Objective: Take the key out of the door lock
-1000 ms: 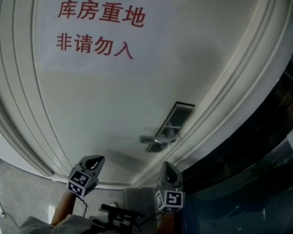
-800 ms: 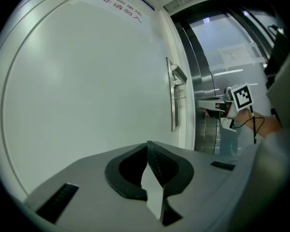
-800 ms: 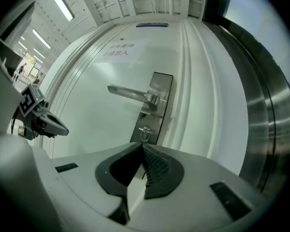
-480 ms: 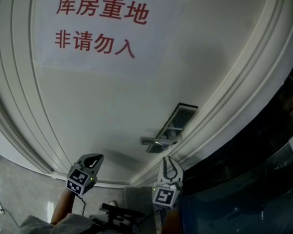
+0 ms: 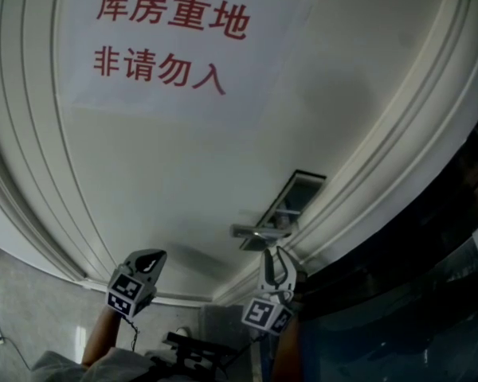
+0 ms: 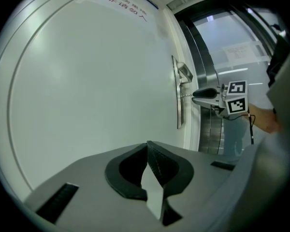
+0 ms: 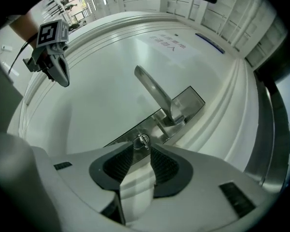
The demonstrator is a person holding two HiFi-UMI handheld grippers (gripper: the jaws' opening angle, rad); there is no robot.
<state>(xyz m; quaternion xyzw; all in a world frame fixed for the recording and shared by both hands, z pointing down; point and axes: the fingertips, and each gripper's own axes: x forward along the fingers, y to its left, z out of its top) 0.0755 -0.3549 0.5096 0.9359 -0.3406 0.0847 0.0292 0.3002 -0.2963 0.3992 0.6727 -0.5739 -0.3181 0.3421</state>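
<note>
Key (image 7: 141, 140), shank hidden in lock (image 7: 128, 138), sits between just-opened right tongs (image 7: 141, 149); left tongs (image 6: 148, 146) clenched empty.

The grey right gripper (image 7: 141, 151) is pointing at the white panelled door (image 7: 96, 95), its jaws having just been opening. The small silver key (image 7: 141, 139) is sitting in the brushed-metal lock plate (image 7: 191, 100), in the gap at the tips of the black ribbed pads (image 7: 120, 164), unpressed, beside the silver lever handle (image 7: 154, 91).

Right gripper (image 7: 141, 148) just opening, left gripper (image 6: 148, 145) closed
</note>
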